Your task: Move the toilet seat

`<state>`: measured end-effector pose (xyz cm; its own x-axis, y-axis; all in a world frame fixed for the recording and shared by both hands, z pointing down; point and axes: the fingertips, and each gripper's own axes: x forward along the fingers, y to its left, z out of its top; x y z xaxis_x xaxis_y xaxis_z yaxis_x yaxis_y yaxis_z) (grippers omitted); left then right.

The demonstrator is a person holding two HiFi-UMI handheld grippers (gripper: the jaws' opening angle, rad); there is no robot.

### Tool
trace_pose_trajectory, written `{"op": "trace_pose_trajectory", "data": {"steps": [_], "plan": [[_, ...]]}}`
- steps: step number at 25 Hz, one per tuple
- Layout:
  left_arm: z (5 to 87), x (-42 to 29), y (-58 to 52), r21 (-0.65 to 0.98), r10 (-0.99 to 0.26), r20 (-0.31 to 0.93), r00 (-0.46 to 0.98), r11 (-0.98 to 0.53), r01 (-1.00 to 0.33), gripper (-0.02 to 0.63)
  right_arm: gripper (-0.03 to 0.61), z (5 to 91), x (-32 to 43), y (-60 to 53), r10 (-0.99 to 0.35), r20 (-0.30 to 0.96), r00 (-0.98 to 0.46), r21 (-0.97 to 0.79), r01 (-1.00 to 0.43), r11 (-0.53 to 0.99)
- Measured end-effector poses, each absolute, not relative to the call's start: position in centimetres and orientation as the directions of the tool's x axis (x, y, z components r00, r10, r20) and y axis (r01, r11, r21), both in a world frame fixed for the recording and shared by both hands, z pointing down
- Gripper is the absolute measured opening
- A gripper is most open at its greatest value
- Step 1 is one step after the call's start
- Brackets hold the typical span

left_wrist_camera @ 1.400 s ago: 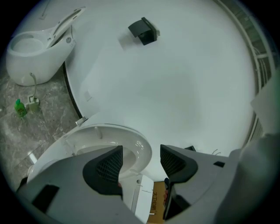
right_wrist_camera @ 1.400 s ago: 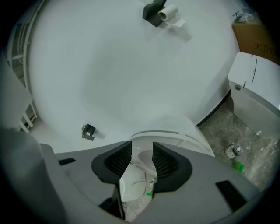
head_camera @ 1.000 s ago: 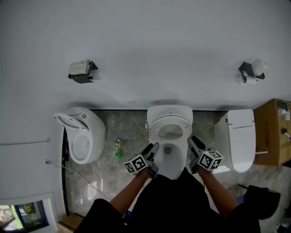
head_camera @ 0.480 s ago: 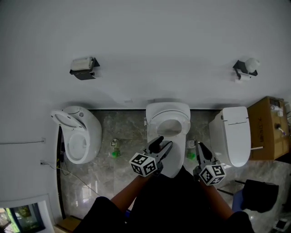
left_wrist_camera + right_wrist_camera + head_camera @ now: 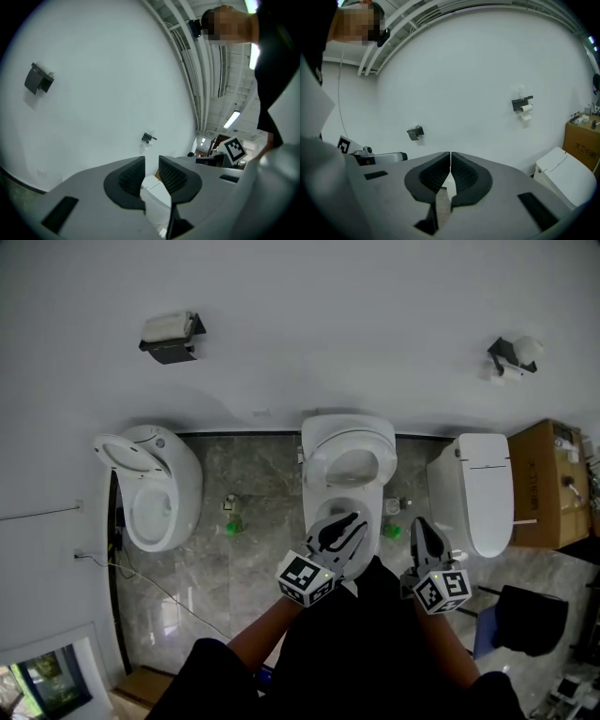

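The middle white toilet stands against the wall. Its seat ring appears to lie back toward the tank, with the open bowl in front of it. My left gripper hovers over the bowl's front. Its jaws have just been closing and stand a narrow gap apart, nothing between them. My right gripper hangs to the right of the bowl, clear of the toilet. Its jaws have just closed; they meet, empty. Neither gripper touches the seat.
A toilet with a raised lid stands at the left, a closed one at the right beside a cardboard box. Small green things lie on the floor. Paper holders hang on the wall. A dark bag sits right.
Both grippers have lifted off the bowl's sides and drawn back toward me. The left has swung over the bowl's front, the right out to the right. Both pairs of jaws have narrowed.
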<state>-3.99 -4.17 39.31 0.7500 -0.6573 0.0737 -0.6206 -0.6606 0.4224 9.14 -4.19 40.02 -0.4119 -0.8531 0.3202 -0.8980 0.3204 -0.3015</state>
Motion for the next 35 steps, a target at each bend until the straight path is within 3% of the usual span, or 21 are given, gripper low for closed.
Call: {"op": "trace_pose_trajectory", "data": {"steps": [4,12,15,21,31,35], "plan": [[38.6,-4.1,-2.5,0.315,-0.679,0.107,0.726,-0.670,-0.673,0.017,0.032,39.6,7.6,-2.9,-0.826,0.318,-0.466,-0.313,-0.874,0.372],[37.4,-5.0,2.8,0.316,-0.773,0.116,0.624,-0.567,-0.761,0.014,0.029,38.0,4.9,-0.4,-0.767,0.241,-0.594,-0.358,-0.789,0.498],[37.5,-5.1,5.7,0.392,-0.815,0.107,0.569,-0.492,-0.777,0.014,0.029,37.3,5.2,2.7,-0.729,0.230,-0.644,-0.350,-0.754,0.556],[36.7,-1.5,12.7,0.310,-0.873,0.114,0.474,-0.422,-0.852,0.014,0.029,35.5,10.4,9.5,-0.722,0.200,-0.662,-0.190,-0.749,0.634],[35.3,6.8,24.3,0.203,-0.917,0.109,0.384,-0.358,-0.911,0.012,0.029,35.4,18.3,21.4,-0.739,0.146,-0.658,-0.272,-0.744,0.610],[34.8,9.2,26.5,0.175,-0.914,0.101,0.392,-0.372,-0.912,0.014,0.029,36.0,19.9,24.0,-0.736,0.159,-0.659,-0.200,-0.751,0.629]]}}
